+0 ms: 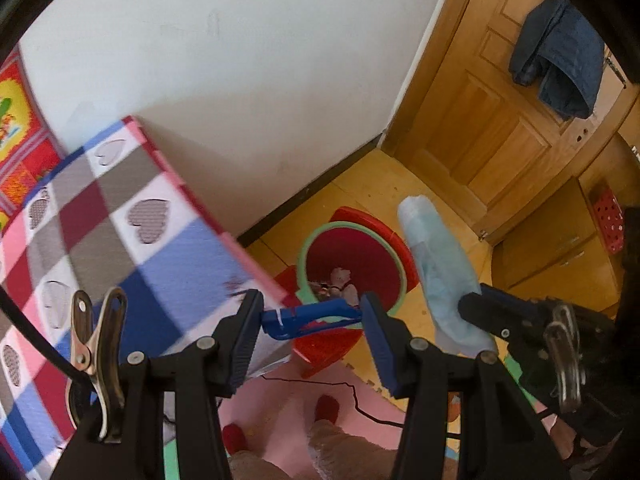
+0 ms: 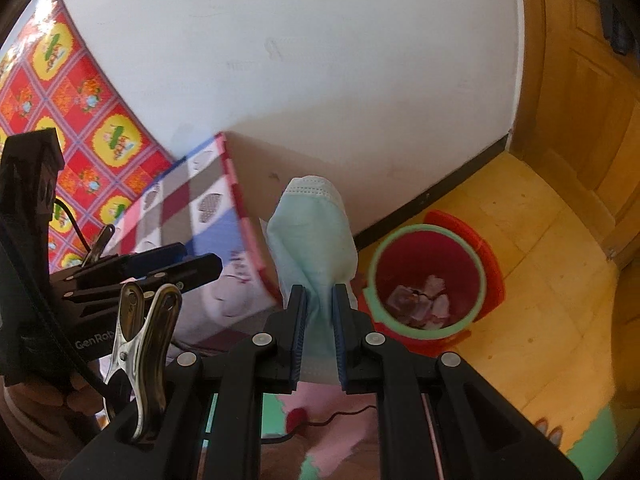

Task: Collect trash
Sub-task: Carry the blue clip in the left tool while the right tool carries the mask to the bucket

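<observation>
A red bin (image 1: 372, 256) with a green rim stands on the yellow floor by the wall, with crumpled scraps in its bottom (image 2: 420, 300). My left gripper (image 1: 312, 308) is shut on a narrow blue plastic piece (image 1: 316, 318) that spans its pads, just before the bin's near rim. My right gripper (image 2: 320, 320) is shut on a pale blue face mask (image 2: 312, 236), which stands up above its jaws, left of the bin (image 2: 428, 240). In the left wrist view, the right gripper (image 1: 476, 308) and the mask (image 1: 436, 264) sit right of the bin. The left gripper (image 2: 200, 258) shows at the left of the right wrist view.
A table with a checked heart-print cloth (image 1: 100, 232) juts in at the left, close to the bin. A red plastic object (image 1: 332, 348) lies around the bin's base. A wooden door (image 1: 492, 128) with a dark jacket (image 1: 560, 60) is at the right. Pink mats, a black cable (image 1: 360, 404) and a person's red slippers (image 1: 326, 408) lie below.
</observation>
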`<action>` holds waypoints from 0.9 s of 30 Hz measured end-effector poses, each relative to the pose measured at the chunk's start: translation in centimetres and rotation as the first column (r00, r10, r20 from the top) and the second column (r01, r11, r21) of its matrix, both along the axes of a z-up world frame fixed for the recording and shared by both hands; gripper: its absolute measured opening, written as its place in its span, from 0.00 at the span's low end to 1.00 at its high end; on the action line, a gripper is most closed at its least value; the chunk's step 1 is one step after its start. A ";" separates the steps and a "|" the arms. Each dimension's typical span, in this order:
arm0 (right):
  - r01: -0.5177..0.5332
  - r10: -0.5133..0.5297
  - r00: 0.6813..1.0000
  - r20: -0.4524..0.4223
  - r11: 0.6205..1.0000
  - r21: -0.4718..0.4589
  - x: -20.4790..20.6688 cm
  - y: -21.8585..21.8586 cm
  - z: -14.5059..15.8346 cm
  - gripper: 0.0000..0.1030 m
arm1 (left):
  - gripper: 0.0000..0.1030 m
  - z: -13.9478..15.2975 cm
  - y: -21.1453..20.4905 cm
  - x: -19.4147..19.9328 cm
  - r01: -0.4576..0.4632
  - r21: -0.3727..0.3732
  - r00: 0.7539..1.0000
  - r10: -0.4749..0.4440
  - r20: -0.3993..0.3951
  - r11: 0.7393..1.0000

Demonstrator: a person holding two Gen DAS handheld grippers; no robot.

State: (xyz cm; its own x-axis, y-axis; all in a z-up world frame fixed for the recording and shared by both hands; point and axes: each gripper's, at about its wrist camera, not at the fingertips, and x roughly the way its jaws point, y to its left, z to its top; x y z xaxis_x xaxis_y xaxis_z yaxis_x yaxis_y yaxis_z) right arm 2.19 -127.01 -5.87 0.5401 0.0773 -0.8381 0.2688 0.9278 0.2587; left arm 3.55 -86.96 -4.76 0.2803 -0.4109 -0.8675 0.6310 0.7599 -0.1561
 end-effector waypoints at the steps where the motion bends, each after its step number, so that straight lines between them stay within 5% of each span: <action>1: -0.001 0.001 1.000 -0.010 1.000 0.002 0.0 -0.9 -0.4 0.14 | 0.51 -0.3 -0.8 -0.1 0.001 0.001 1.000 -0.001 -0.002 1.000; 11: 0.001 -0.001 0.997 -0.079 1.000 0.008 0.6 -7.9 -4.6 0.14 | 0.51 -4.3 -8.3 -1.0 0.070 -0.008 0.997 -0.071 -0.017 0.997; 27: 0.118 -0.109 0.981 -0.160 0.992 0.048 3.5 -16.1 -17.1 0.14 | 0.51 -19.4 -15.6 2.0 0.144 0.017 0.985 -0.142 -0.097 0.989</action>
State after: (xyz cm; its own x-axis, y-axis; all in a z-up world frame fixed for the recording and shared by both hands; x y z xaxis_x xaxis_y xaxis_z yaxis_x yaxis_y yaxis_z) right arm 5.69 -143.12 -22.99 0.4104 0.0726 -0.9090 0.4130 0.8739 0.2562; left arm 5.52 -102.54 -24.16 0.1354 -0.4196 -0.8976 0.7165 0.6672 -0.2038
